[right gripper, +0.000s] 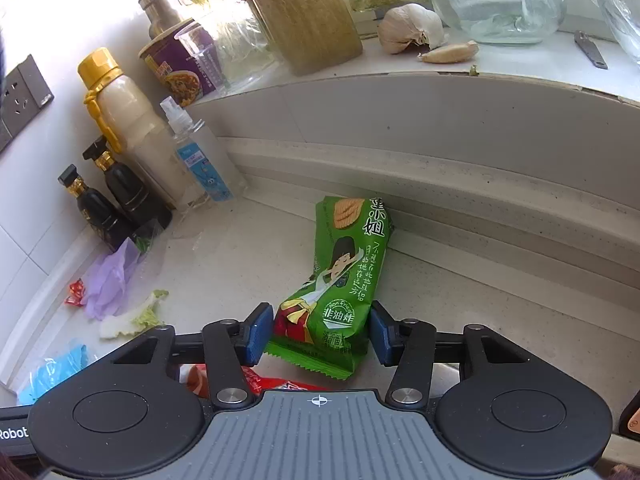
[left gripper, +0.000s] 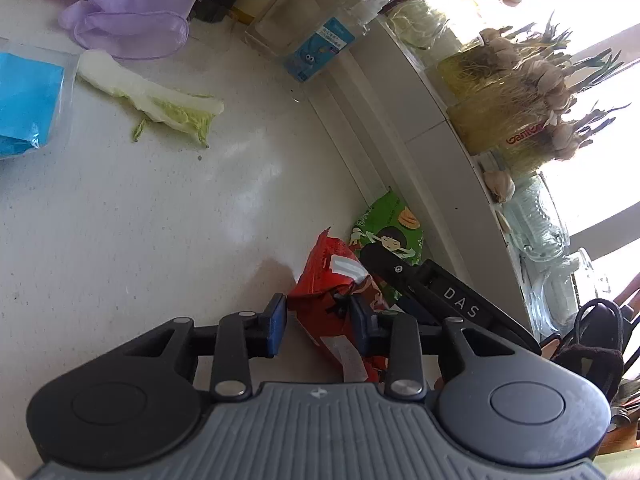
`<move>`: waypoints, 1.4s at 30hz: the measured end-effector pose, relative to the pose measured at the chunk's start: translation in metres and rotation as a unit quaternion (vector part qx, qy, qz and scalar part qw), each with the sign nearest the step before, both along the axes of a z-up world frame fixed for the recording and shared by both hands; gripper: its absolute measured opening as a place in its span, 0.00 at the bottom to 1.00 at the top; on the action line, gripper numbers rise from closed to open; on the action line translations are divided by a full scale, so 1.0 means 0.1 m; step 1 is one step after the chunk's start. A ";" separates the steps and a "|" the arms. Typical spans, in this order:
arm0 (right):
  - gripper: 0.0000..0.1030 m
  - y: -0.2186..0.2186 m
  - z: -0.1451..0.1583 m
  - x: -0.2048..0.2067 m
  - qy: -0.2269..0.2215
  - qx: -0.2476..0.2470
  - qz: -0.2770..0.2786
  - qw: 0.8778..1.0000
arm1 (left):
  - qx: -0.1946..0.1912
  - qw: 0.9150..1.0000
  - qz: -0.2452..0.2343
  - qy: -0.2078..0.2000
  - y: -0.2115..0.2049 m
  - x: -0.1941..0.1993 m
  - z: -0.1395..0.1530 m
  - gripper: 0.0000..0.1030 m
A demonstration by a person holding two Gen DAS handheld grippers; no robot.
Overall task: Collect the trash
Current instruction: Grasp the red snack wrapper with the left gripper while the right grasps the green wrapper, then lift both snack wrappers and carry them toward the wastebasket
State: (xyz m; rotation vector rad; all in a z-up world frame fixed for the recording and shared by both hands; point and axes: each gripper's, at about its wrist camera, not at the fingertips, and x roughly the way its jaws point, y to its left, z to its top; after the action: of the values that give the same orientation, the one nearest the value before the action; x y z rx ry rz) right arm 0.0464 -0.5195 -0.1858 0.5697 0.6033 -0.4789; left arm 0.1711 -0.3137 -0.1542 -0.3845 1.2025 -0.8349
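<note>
Left view: the left gripper [left gripper: 319, 322] pinches a red wrapper [left gripper: 340, 280] between its blue pads, near the counter's [left gripper: 120, 220] back edge. A cabbage leaf [left gripper: 160, 100] and a purple glove [left gripper: 124, 16] lie farther off.

Right view: the right gripper [right gripper: 320, 330] has its pads at both sides of a green wrapper [right gripper: 340, 276]; the left pad touches, the right one I cannot tell. The wrapper leans against the back edge.

A: Place type?
B: Home kitchen. Pale stone tabletop [right gripper: 480, 320] against a tiled wall, sauce bottles [right gripper: 120, 196], a dressing bottle [right gripper: 132, 128], a wall socket [right gripper: 24, 96].
A: More?
B: Garlic bulb [right gripper: 412, 28] and sprouting garlic jars [left gripper: 516, 92] on the windowsill [right gripper: 400, 62], an instant noodle cup [right gripper: 180, 68], a cabbage leaf [left gripper: 152, 100].
</note>
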 end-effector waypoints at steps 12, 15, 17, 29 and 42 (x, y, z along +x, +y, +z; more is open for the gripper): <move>0.35 0.09 0.14 -0.02 -0.010 -0.024 0.000 1.000 | 0.007 1.000 0.001 -0.026 0.12 0.00 0.14 0.19; 0.35 0.11 0.20 -0.03 -0.014 -0.026 -0.002 1.000 | 0.006 0.999 0.008 -0.031 0.20 0.02 0.20 0.19; 0.35 0.14 0.24 -0.05 -0.016 -0.028 0.000 0.999 | 0.006 0.999 0.012 -0.034 0.26 0.03 0.24 0.19; 0.34 0.43 0.47 -0.06 -0.026 -0.039 0.021 0.999 | 0.010 0.998 0.035 -0.060 0.64 -0.01 0.52 0.19; 0.35 0.92 0.65 -0.20 -0.017 -0.037 0.047 0.998 | 0.023 0.997 0.044 -0.061 1.17 -0.17 0.72 0.19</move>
State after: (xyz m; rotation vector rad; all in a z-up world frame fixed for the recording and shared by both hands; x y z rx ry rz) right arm 0.0261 -0.4278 -0.1204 0.4767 0.5759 -0.4005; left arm 0.1540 -0.1963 -0.0825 -0.3417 1.0829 -0.7439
